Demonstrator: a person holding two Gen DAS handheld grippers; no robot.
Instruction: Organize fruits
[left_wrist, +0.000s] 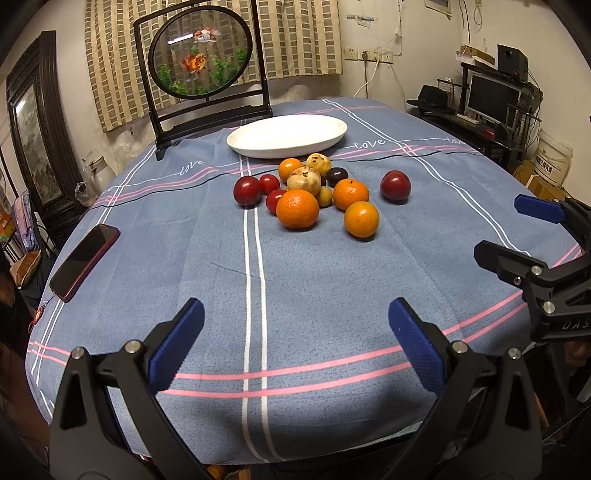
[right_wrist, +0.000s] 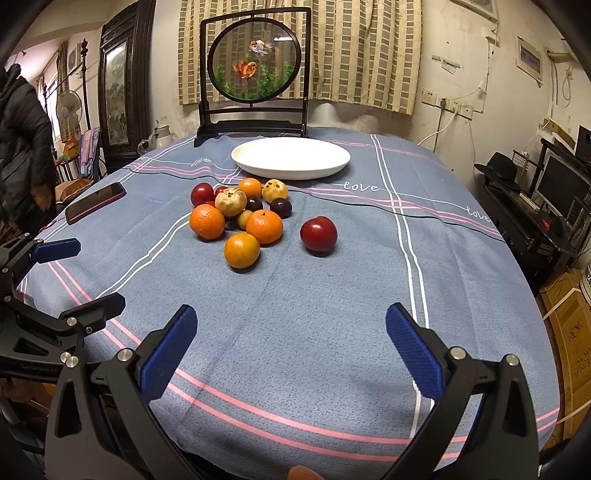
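Note:
A pile of fruit (left_wrist: 310, 188) lies mid-table: several oranges (left_wrist: 297, 209), red plums (left_wrist: 247, 190), pale pomegranates (left_wrist: 304, 180) and small dark and yellow fruits. One red plum (left_wrist: 395, 186) lies apart to the right; it also shows in the right wrist view (right_wrist: 318, 234). An empty white oval plate (left_wrist: 288, 135) stands behind the pile, and shows in the right wrist view (right_wrist: 290, 157). My left gripper (left_wrist: 295, 332) is open and empty near the table's front edge. My right gripper (right_wrist: 290, 336) is open and empty beside it, to the right.
A phone (left_wrist: 84, 261) in a red case lies at the table's left edge. A framed goldfish screen (left_wrist: 202, 70) stands behind the plate. The blue checked tablecloth (left_wrist: 314, 280) covers the table. A desk with a monitor (left_wrist: 491, 99) is at the right.

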